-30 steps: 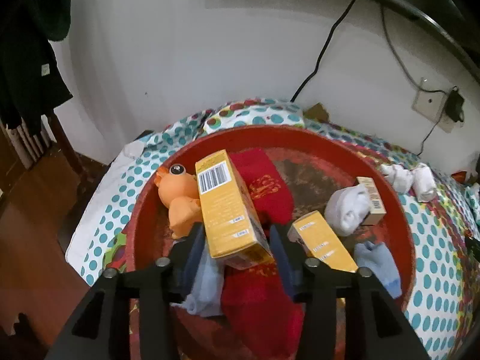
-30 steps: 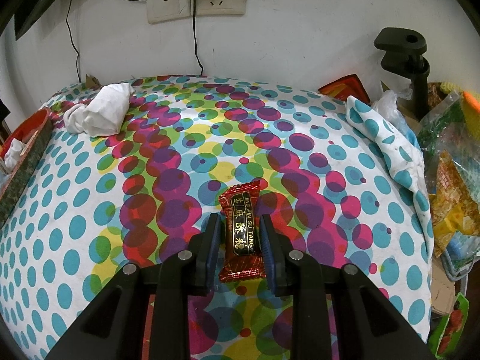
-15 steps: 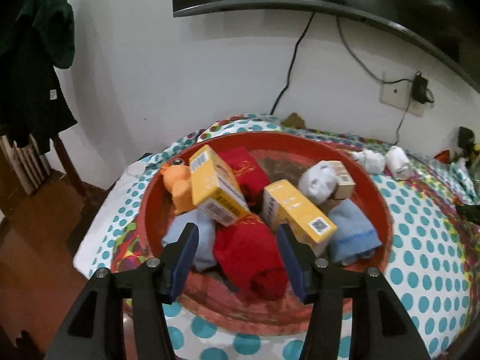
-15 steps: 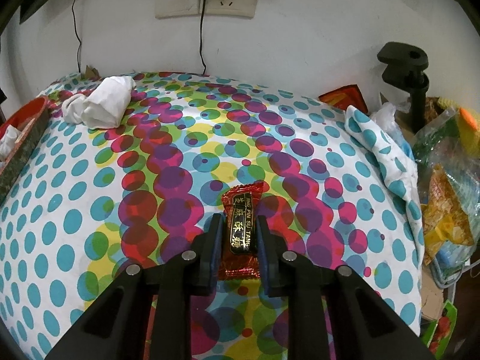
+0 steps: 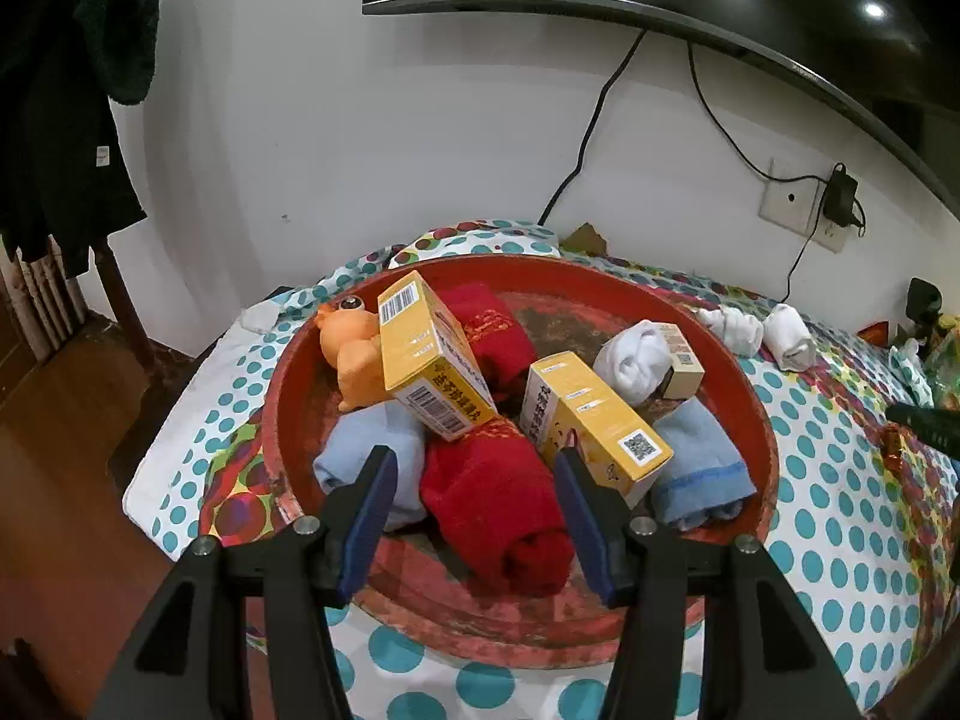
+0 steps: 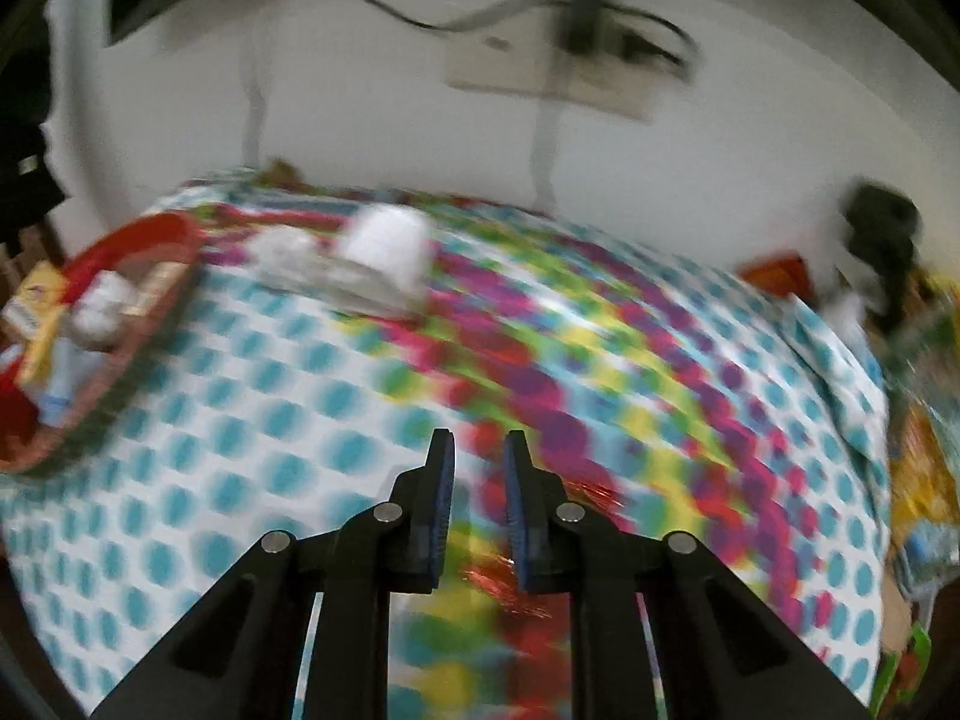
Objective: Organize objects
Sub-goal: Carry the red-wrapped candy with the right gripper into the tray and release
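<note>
Polka-dot bedspread [image 5: 840, 516] looks mostly sorted: your round red tray [image 5: 759, 414] holds boxes, towels, toy. Left gripper [image 5: 474, 492] hovers open, empty; right gripper [image 6: 478, 483] pinches the red foil candy wrapper [image 6: 510, 576]; white socks [image 6: 384, 252] remain outside.

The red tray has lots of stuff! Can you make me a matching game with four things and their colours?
Things:
1. toy animal
2. rolled sock
3. box with the barcode
4. big rolled towel at the front

Colours:
a. white
b. red
c. orange
d. yellow

Pairs: 1-c, 2-a, 3-d, 4-b. All four lie in the red tray.
</note>
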`<state>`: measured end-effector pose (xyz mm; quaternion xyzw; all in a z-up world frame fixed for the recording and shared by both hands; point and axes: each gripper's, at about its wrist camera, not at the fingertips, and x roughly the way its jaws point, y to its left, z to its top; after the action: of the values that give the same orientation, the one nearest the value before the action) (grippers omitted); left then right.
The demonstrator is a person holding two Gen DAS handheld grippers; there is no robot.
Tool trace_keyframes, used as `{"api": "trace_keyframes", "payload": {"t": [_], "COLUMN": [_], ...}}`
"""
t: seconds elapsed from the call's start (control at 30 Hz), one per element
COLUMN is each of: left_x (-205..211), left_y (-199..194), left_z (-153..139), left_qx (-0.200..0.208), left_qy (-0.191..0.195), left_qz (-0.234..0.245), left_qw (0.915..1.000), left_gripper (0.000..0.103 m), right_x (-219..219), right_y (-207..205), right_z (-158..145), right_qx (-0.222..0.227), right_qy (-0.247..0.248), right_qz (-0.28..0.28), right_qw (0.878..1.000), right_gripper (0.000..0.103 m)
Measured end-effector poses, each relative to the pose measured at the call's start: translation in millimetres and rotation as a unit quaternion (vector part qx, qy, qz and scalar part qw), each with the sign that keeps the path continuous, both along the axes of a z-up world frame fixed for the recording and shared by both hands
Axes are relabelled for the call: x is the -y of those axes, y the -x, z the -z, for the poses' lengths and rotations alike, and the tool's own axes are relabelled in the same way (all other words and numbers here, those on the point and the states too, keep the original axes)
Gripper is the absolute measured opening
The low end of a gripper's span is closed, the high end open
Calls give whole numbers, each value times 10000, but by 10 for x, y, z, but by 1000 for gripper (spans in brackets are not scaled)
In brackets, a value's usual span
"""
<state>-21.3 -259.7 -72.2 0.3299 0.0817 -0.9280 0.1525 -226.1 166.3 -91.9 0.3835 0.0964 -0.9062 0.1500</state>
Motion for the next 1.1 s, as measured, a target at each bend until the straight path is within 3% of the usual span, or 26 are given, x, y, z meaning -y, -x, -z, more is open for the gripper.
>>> {"api": "trace_keyframes", "payload": {"t": [0.1, 0.2, 0.37, 0.53, 0.67, 0.9, 1.0, 1.03, 1.1], "left_x": [20, 39, 55, 39, -12, -90, -92, -90, -79], "left_y": [17, 19, 24, 18, 43, 70, 79, 82, 80], "left_z": [28, 39, 52, 48, 70, 100, 118, 121, 126], "left_qx": [80, 92, 93, 50, 109, 186, 226, 236, 236], "left_qy": [-97, -191, -260, -365, -262, -112, -108, -109, -131], "left_qz": [15, 26, -4, 22, 91, 178, 178, 165, 155], "left_qw": [9999, 9998, 9996, 9993, 9996, 9996, 9995, 9995, 9995], "left_gripper": [56, 56, 56, 56, 56, 56, 56, 56, 56], "right_x": [464, 636, 416, -135, -297, -106, -69, -58, -47], "right_y": [30, 85, 186, 233, 233, 212, 198, 191, 178], "right_z": [-15, 4, 71, 195, 303, 475, 471, 470, 470], "right_qx": [50, 31, 21, 238, 391, 437, 400, 407, 402], "right_qy": [184, 186, 75, -11, 205, 40, 17, 54, 35], "right_qz": [-245, -176, 256, 702, 792, 707, 669, 264, 182], "right_qw": [9995, 9997, 9996, 9972, 9959, 9965, 9970, 9988, 9990], "right_gripper": [13, 13, 18, 41, 42, 40, 17, 17, 17]}}
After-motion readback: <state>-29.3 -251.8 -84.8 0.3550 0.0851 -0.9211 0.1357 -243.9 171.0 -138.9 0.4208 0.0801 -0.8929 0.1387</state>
